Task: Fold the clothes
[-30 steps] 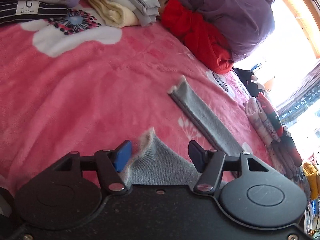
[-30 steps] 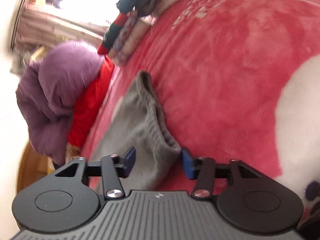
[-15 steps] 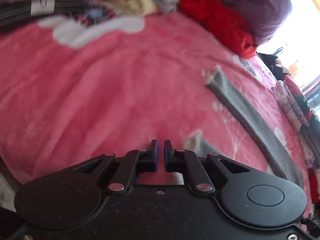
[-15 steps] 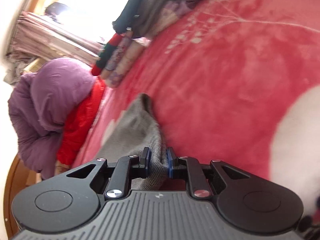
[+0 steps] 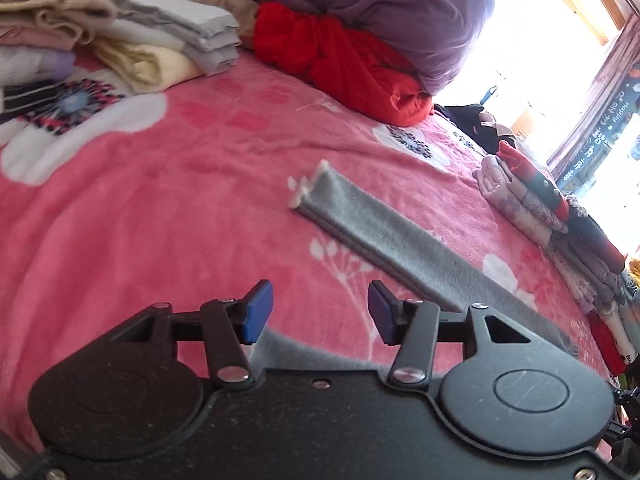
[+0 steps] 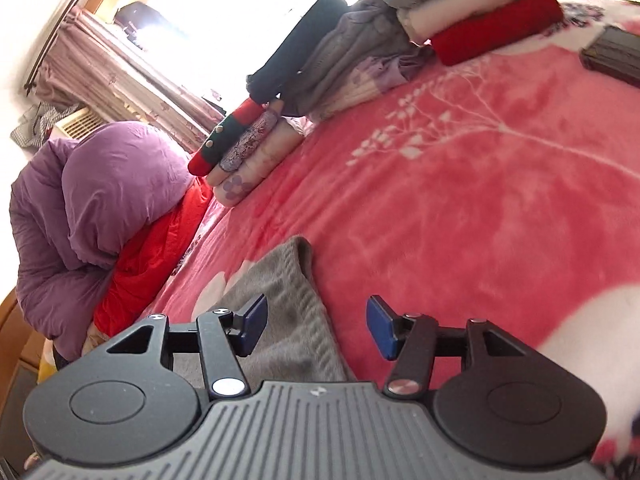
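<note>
A grey knit garment lies flat on the pink flowered blanket (image 5: pixel 140 220). In the left wrist view one long grey strip (image 5: pixel 400 244) runs from mid-frame to the lower right, and a small grey part (image 5: pixel 280 346) shows just under my left gripper (image 5: pixel 320 314), which is open and empty above the blanket. In the right wrist view the grey garment (image 6: pixel 288 312) lies below my right gripper (image 6: pixel 316 330), which is open with the cloth's edge between its blue pads, not pinched.
Folded clothes (image 5: pixel 160 36) are stacked at the back left. A red garment (image 5: pixel 340 64) and a purple quilt (image 5: pixel 380 4) lie at the back. More stacked clothes (image 5: pixel 532 204) line the right side; they also show in the right wrist view (image 6: pixel 360 60). A dark flat object (image 6: pixel 612 56) lies far right.
Both grippers closed half a second ago, the right one on the grey cloth, and have now opened and let go. The left gripper has pulled back from the cloth's corner.
</note>
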Available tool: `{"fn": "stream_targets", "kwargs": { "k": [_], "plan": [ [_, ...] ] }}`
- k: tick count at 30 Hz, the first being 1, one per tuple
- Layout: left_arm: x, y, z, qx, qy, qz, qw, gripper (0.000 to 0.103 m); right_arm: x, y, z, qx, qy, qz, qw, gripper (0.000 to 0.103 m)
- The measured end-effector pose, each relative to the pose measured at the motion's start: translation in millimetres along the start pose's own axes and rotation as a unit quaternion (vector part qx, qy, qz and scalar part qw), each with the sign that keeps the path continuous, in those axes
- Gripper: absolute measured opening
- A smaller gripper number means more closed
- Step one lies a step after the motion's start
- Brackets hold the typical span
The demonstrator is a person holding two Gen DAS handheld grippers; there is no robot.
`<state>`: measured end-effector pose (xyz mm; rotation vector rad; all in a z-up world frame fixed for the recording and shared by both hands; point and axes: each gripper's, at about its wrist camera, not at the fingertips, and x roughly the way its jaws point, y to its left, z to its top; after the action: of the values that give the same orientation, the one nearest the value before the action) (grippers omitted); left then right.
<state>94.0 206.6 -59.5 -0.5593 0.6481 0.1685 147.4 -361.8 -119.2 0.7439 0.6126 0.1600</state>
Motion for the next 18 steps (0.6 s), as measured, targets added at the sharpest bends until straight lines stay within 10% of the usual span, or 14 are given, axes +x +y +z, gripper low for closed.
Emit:
{"fn": "stream_targets", "kwargs": {
  "k": [18],
  "plan": [
    [127.2, 6.6, 72.1, -0.002, 0.046, 0.034, 0.9983, 0.061, 113.6, 8.6, 64.1, -0.089, 0.120, 0.098, 0.984, 0.063]
  ]
}}
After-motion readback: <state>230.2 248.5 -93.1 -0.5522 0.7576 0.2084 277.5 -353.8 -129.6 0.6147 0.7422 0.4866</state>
